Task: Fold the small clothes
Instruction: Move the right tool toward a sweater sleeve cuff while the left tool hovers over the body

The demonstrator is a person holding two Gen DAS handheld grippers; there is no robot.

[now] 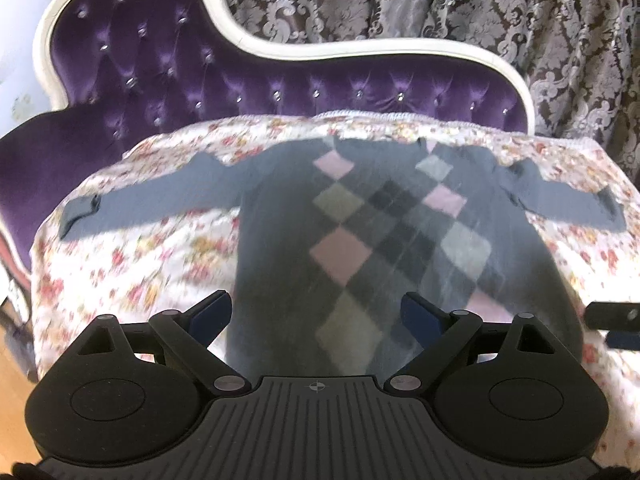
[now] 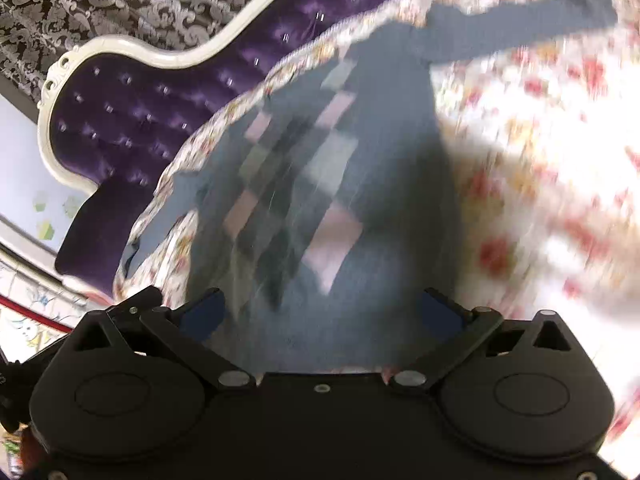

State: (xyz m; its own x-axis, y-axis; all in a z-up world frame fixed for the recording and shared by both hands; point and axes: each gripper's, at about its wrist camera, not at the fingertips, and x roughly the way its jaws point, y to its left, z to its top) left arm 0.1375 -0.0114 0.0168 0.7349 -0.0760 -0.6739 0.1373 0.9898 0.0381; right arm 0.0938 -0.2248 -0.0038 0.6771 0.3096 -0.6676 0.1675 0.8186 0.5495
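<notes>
Left gripper [image 1: 316, 316]: jaws spread wide, nothing between the pads, poised above the lower part of the sweater [image 1: 280, 240]. Right gripper [image 2: 320, 312]: jaws likewise spread wide, nothing pinched, positioned over the hem region of the same garment. In the left wrist view, a dark part of the right gripper shows at the right edge, near the sweater's lower corner.

The sweater is dark grey with an argyle panel of pink, pale grey and olive diamonds down the front. It lies flat and face up on a floral cover [image 1: 132, 256], white with red and yellow blossoms, both sleeves stretched out sideways. The left-hand sleeve [image 1: 152, 206] reaches close to the cover's edge; the right-hand sleeve [image 1: 568, 200] does the same on the opposite side. The neckline lies at the far edge of the cover, next to the sofa back.

Behind stands a purple tufted sofa [image 1: 168, 76] with a white carved frame. A brown damask curtain [image 1: 500, 12] hangs beyond it. Both views are motion-blurred, the right wrist view severely, so fine detail of the hem cannot be determined.
</notes>
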